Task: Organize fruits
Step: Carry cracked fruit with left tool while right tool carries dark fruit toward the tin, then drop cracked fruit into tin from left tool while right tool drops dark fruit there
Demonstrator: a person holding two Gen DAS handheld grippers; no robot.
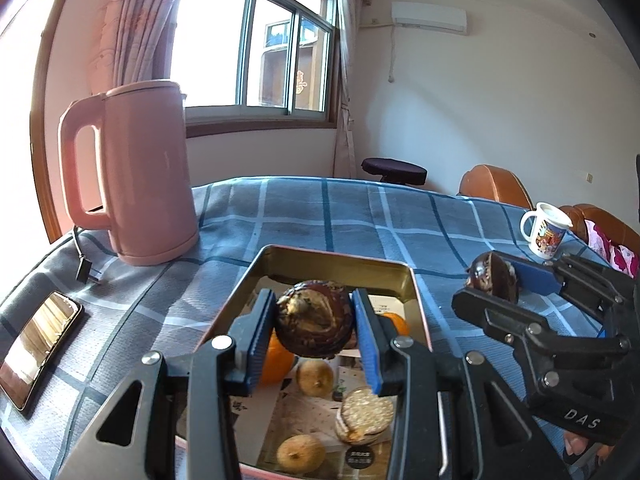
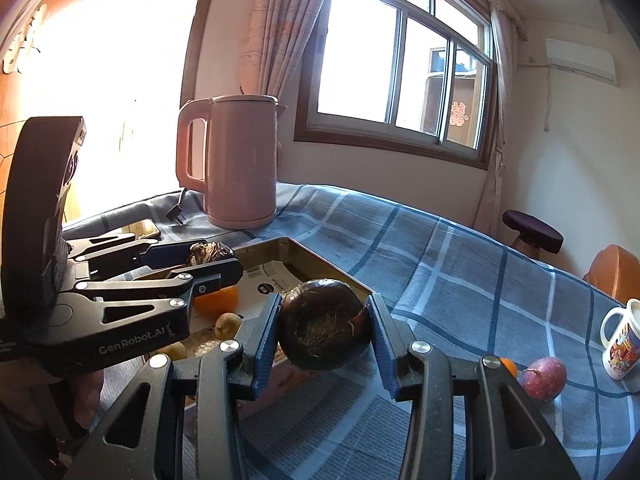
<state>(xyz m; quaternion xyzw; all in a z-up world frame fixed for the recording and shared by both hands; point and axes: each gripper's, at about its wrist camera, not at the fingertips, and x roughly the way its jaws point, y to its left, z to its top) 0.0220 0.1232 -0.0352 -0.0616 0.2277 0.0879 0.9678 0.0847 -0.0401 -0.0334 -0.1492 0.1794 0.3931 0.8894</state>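
Note:
My left gripper (image 1: pixel 314 320) is shut on a dark brown wrinkled fruit (image 1: pixel 314 322), held above the gold metal tin (image 1: pixel 332 258). Inside the tin lie an orange (image 1: pixel 276 364), two small tan fruits (image 1: pixel 315 378) and round biscuits (image 1: pixel 364 410). My right gripper (image 2: pixel 324 330) is shut on a second dark round fruit (image 2: pixel 324 326), just right of the tin's edge (image 2: pixel 296 246). In the left wrist view the right gripper (image 1: pixel 494 282) appears at the right with its fruit. In the right wrist view the left gripper (image 2: pixel 210 260) hovers over the tin. A purple passion fruit (image 2: pixel 545 376) and a small orange (image 2: pixel 509 366) lie on the cloth.
A pink kettle (image 1: pixel 140 184) with its plug (image 1: pixel 86 270) stands at the back left. A phone (image 1: pixel 38 344) lies near the left edge. A printed mug (image 1: pixel 546 232) stands at the right on the blue checked tablecloth (image 1: pixel 360 216). Chairs (image 1: pixel 496 186) and a stool (image 1: pixel 394 170) sit behind the table.

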